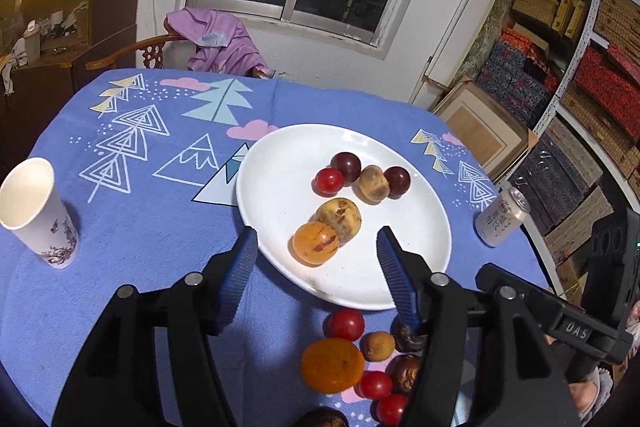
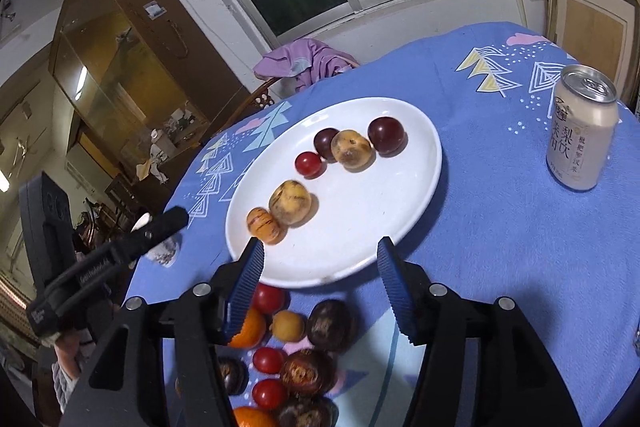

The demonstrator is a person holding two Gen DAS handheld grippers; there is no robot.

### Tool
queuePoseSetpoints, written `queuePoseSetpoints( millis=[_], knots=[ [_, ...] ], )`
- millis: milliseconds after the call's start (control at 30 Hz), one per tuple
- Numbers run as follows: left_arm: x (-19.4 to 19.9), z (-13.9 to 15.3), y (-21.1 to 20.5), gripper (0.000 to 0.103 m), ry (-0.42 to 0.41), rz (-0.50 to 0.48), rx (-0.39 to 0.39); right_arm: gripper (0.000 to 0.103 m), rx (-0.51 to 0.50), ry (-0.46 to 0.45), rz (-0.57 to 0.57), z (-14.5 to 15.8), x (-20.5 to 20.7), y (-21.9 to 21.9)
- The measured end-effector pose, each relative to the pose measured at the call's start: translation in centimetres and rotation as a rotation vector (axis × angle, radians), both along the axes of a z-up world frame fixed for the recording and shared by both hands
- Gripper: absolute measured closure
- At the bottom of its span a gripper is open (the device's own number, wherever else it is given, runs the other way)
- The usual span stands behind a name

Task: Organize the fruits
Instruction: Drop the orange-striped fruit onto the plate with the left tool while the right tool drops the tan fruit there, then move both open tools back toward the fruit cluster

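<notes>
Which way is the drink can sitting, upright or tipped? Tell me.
Upright. The can stands on its base on the tablecloth, its lid facing up, right of the plate.

A glossy, smooth white plate [image 1: 280,187] is seen on a matt, woven blue tablecloth [image 1: 160,227]. The cherry tomato [image 1: 329,181] is shiny-skinned. A paper cup [image 1: 36,211] and a metal drink can [image 2: 582,127] are shown; ribbed blue pads [image 1: 394,267] are matt.

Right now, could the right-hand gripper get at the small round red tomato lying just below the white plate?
Probably yes: the right gripper is open and empty, and the small round red tomato lies uncovered beside its left finger.
</notes>
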State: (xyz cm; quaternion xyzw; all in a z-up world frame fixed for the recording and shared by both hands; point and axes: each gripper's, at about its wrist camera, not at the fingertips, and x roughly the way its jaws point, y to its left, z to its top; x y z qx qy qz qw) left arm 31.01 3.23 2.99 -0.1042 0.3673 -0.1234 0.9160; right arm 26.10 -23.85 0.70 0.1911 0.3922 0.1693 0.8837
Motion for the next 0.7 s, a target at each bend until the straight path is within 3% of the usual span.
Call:
queuePoseSetpoints(
  millis=[233, 400, 467, 533, 700],
  knots=[
    [-5.2, -1.0, -0.5, 0.033, -0.039, 0.000, 0.138, 0.042, 0.004, -0.033, 0.004, 0.7, -2.6, -0.4],
    [-8.5, -1.7, 1.4, 0.033, -0.030, 0.022, 0.127, 0.041, 0.007, -0.047, 0.017, 0.7, -5.2, -1.0],
    [-10.2, -1.7, 2.0, 0.027, -0.045, 0.025, 0.121, 0.040, 0.010, -0.052, 0.023, 0.5, -6.6, -1.3],
    [-12.4, -2.0, 2.3, 0.020, -0.063, 0.031, 0.141, 0.040, 0.014, -0.052, 0.030, 0.2, -8.0, -1.6],
    [-16.5, -4.4, 2.9, 0.020, -0.037, 0.024, 0.184, 0.039, 0.044, -0.062, 0.065, -0.6, -11.8, -1.7]
  ],
)
